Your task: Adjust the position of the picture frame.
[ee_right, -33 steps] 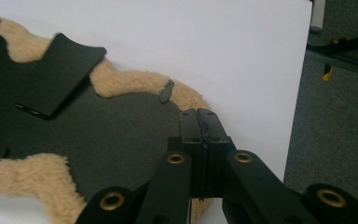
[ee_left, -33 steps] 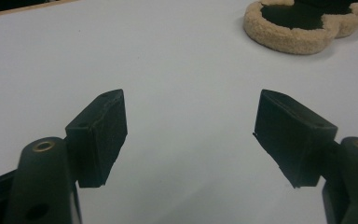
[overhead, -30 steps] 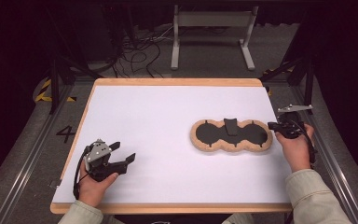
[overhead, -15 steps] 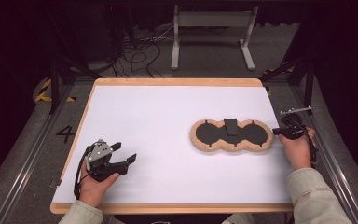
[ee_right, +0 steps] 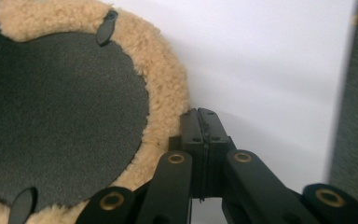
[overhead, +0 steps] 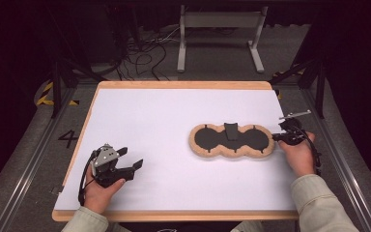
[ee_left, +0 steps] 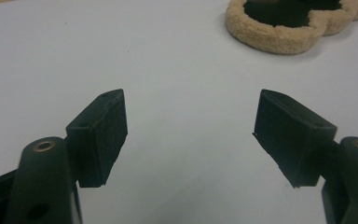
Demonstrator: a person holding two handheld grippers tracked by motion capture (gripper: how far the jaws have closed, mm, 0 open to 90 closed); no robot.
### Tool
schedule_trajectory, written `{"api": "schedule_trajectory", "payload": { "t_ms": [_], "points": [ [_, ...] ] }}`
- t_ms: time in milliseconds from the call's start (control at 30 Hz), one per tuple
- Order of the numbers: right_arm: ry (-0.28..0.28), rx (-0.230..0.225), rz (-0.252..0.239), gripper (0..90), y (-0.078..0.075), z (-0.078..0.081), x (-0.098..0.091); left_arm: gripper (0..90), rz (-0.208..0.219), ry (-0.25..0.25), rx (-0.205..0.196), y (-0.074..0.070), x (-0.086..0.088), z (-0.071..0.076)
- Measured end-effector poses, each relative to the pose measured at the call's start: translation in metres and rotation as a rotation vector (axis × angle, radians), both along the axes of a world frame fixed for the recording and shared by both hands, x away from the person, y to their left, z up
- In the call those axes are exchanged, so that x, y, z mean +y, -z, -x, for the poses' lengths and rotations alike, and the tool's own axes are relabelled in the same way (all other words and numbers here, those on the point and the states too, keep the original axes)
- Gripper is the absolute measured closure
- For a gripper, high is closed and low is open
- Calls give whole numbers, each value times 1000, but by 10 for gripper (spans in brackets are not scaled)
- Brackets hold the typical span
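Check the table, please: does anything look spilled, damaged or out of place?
Nothing stands out. The fleece-rimmed pad lies flat on the white table, nothing spilled. The right gripper is shut beside its rim; the left gripper is open, empty.

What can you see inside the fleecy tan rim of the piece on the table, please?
Inside the fleecy rim lies a dark grey lining in rounded lobes, with a dark flap over the middle. Whatever is under that flap is covered.
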State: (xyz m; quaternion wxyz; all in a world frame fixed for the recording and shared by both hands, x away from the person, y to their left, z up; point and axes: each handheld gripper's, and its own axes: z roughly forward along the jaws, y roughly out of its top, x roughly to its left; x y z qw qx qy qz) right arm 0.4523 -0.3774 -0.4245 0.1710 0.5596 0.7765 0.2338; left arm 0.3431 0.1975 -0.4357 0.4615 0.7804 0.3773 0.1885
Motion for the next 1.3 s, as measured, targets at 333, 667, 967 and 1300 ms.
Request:
{"api": "schedule_trajectory", "payload": {
  "t_ms": [333,667,967,1300],
  "points": [
    [-162,3,-11,900,2,-5,58,263,8,7,10,1,-2,-7],
    [-280,7,81,900,-2,-2,86,266,7,8,13,1,-2,-11],
    [-322,-54,78,900,-33,-18,110,265,-11,9,3,-1,-4,-9],
    [-338,-5,58,900,-43,-53,132,265,-11,18,4,0,-4,-10]
  ]
}}
